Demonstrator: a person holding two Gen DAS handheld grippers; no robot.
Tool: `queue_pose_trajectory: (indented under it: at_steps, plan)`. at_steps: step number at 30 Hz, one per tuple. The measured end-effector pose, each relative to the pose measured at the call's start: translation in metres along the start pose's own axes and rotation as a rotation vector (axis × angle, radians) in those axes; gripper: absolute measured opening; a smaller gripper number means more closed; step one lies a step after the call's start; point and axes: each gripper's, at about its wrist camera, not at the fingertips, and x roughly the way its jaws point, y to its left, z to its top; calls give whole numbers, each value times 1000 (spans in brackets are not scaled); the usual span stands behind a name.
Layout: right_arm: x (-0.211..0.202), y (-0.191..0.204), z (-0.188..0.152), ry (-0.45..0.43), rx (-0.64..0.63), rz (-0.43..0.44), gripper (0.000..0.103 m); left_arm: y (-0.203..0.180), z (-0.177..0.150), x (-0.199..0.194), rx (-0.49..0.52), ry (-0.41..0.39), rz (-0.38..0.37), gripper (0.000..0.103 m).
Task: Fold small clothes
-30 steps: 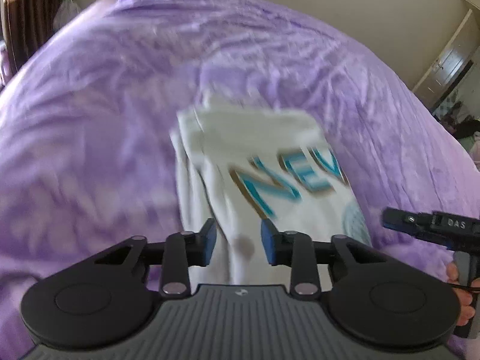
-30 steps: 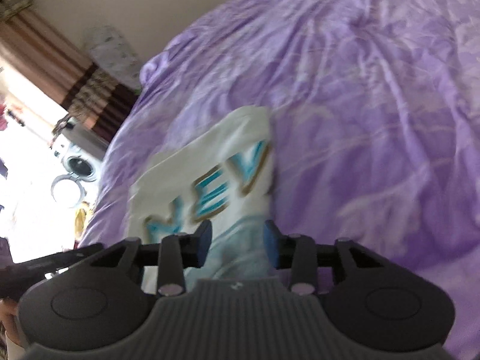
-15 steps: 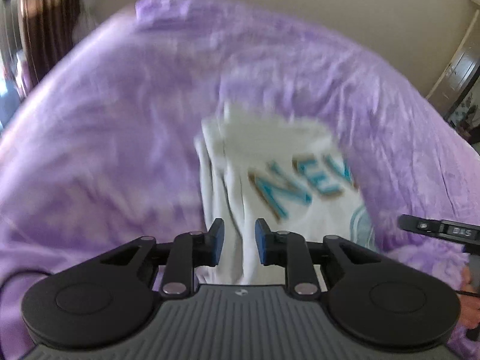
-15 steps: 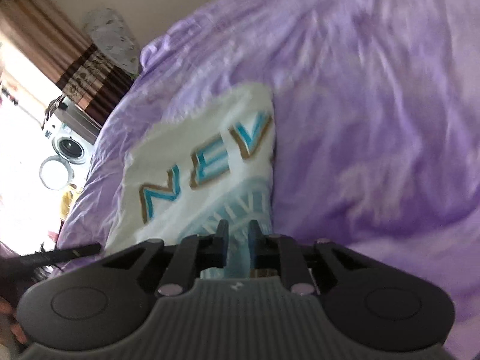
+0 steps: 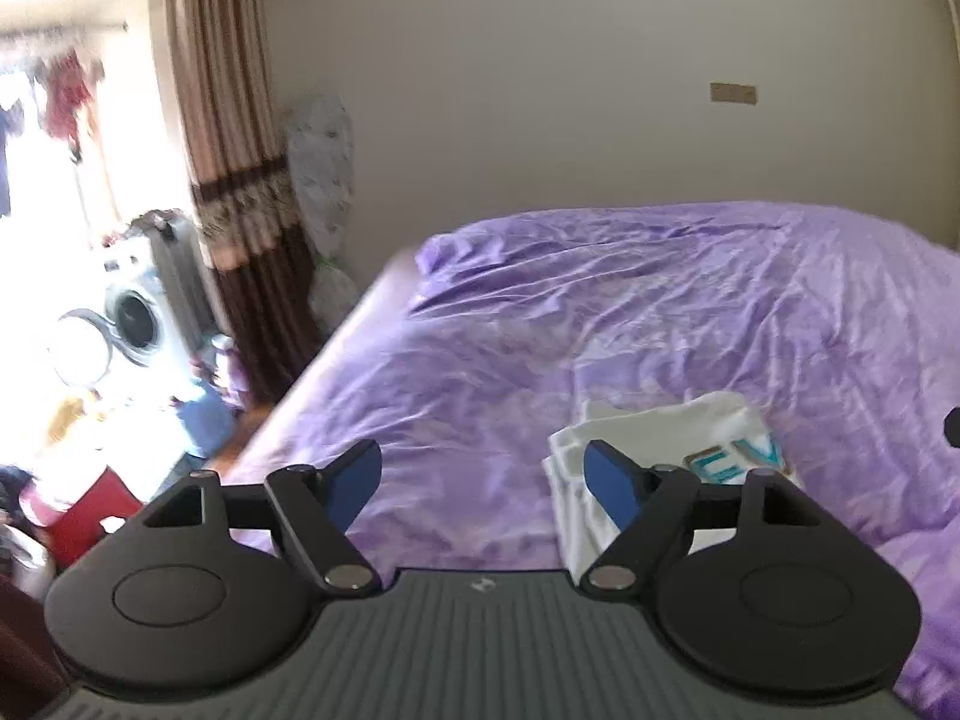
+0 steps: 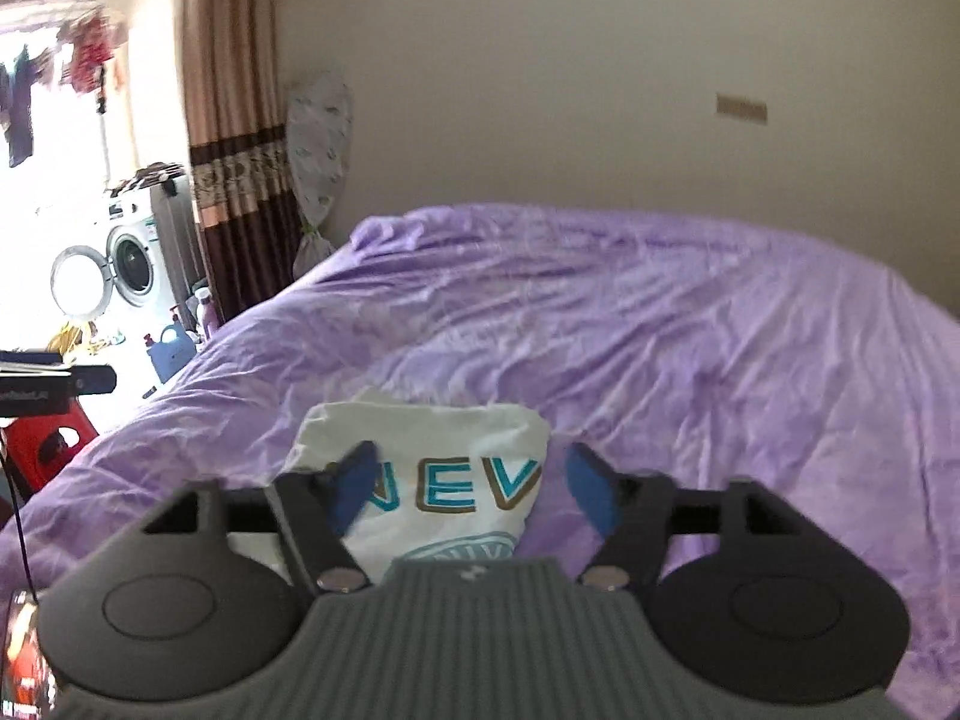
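Your passage: open purple bed (image 6: 690, 330) beyond and right of the folded shirt (image 6: 432, 450); curtain (image 6: 234, 138) bounded your left.

Daylight pours in from the window (image 5: 54, 138) left of the curtain (image 5: 234, 138), blown out to white so the washing machine (image 5: 135, 312) beside it looks washed and hazy. The wall (image 6: 600, 60) right of the curtain is evenly, softly lit. Fisheye bending curves the curtain and darkens the corners. The bed (image 6: 660, 330) shows slight motion blur, and edges look soft in the right wrist view.
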Motion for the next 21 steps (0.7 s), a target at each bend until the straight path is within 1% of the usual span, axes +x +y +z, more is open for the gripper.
queue_pose_trajectory:
  at_steps: [2, 3, 7, 11, 13, 15, 18, 21]
  plan:
    - [-16, 13, -9, -10, -22, -13, 79, -9, -10, -7, 14, 27, 33, 91]
    - [-21, 18, -13, -9, -26, -23, 81, -12, -16, -10, 20, 36, 27, 91]
    - [-33, 35, -41, 33, -17, -59, 81, -24, -39, -15, -14, 102, -1, 91]
    - [-33, 31, -63, 80, 66, -93, 81, -46, -58, -14, 3, 162, -48, 91]
    - [-30, 27, -73, 107, 107, -90, 81, -56, -64, -9, 18, 198, -71, 91]
    - [-24, 27, -82, 139, 132, -80, 81, -63, -70, -6, 18, 227, -75, 91]
    - [-18, 36, -99, 171, 130, -87, 81, -67, -81, -2, 16, 267, -82, 90]
    - [-15, 41, -110, 177, 120, -92, 81, -70, -89, 0, 8, 299, -89, 90]
